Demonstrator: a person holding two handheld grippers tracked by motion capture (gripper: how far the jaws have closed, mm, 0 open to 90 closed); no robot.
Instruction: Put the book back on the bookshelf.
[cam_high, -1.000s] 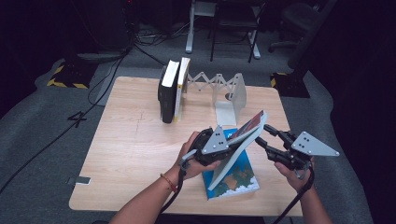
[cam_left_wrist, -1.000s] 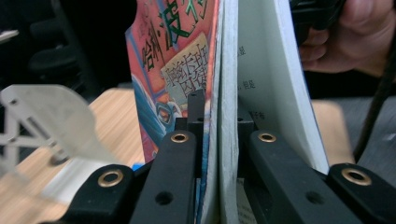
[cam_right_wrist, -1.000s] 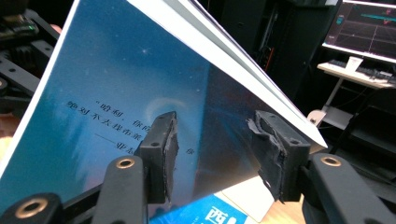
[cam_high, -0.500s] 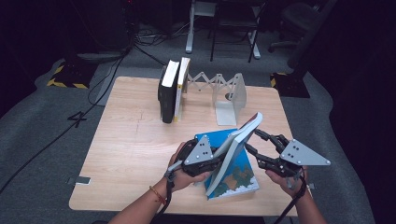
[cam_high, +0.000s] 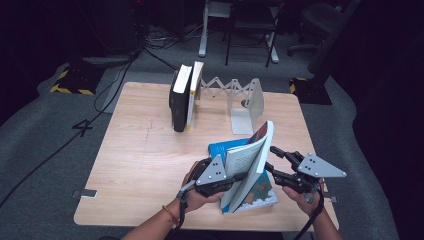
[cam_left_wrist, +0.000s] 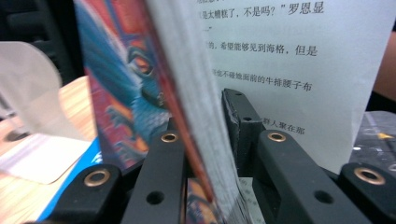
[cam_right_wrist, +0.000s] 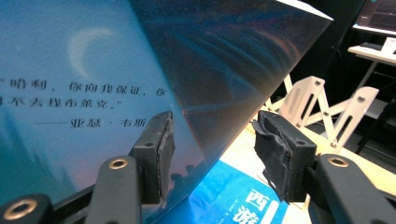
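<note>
Gripping a glossy paperback (cam_high: 248, 165), left gripper (cam_high: 239, 176).

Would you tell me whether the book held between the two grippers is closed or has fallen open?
Partly open. The held book stands tilted on the blue book; the left gripper clamps most pages, while a printed page splays apart.

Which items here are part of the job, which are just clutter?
In the job:
- held book, clamped by the left tool
- blue book lying under it
- right tool, open at the cover
- book rack
- two standing books

Lying about:
- chair
- floor cables
</note>
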